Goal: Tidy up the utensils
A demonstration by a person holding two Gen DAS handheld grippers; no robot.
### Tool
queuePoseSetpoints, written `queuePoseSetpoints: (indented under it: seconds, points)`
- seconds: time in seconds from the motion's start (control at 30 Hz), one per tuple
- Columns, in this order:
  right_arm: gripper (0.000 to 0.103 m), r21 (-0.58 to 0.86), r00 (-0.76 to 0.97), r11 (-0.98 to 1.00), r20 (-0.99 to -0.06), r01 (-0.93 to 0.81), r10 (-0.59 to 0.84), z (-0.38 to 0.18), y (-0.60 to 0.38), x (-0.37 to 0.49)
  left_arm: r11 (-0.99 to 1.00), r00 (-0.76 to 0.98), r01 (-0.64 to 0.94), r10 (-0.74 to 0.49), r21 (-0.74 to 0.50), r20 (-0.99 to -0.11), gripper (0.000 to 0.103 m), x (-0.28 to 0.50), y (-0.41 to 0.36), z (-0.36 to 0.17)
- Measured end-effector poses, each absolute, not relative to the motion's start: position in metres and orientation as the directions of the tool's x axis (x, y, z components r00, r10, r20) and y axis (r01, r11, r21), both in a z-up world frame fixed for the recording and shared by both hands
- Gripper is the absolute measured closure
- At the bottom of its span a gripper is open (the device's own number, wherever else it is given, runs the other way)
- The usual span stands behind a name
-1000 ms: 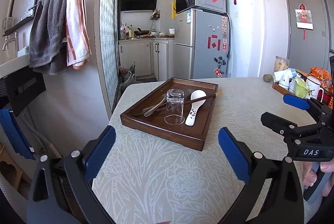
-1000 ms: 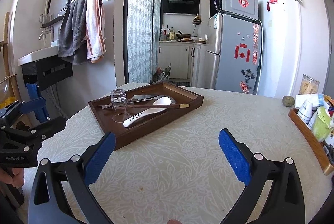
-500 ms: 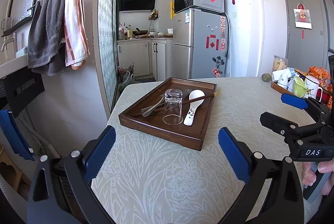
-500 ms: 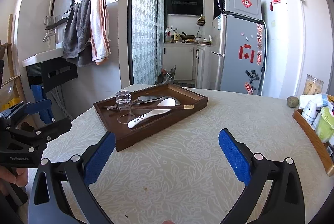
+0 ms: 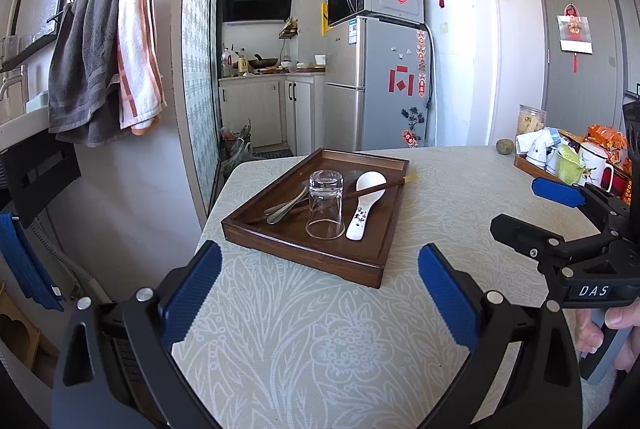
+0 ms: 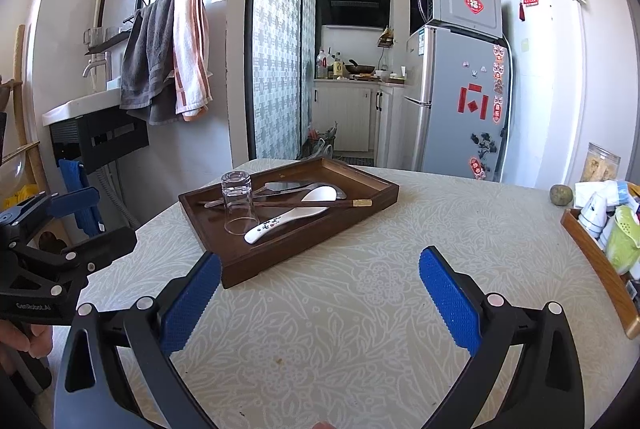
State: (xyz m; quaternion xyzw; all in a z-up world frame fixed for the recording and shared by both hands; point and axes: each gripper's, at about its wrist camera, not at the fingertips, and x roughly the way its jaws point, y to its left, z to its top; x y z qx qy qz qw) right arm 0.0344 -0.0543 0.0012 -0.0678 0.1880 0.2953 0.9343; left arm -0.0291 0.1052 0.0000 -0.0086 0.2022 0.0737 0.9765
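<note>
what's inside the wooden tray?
Tray holds an upside-down glass, a white ceramic spoon, dark chopsticks lying across it, and metal spoons. The glass and chopsticks partly cover the metal ones; their count is unclear.

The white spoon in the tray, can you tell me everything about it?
The white spoon looks like glossy ceramic, with a deep rounded bowl and a short thick handle carrying small dark markings. It lies flat in the brown wooden tray, bowl facing up and toward the far end, beside the upside-down glass. Dark chopsticks lie across it. Neither tool touches it.
</note>
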Motion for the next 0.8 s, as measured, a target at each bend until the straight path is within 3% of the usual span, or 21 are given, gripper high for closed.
queuePoseSetpoints:
  seconds: [0.8]
  points:
    - [0.003,-0.016,0.755,0.817,-0.392,-0.577,0.526,0.0016,-0.0540,0.0342,0.989,0.907,-0.144,0.138,0.015,-0.399,0.003,-0.0275,0.1038,-0.0004]
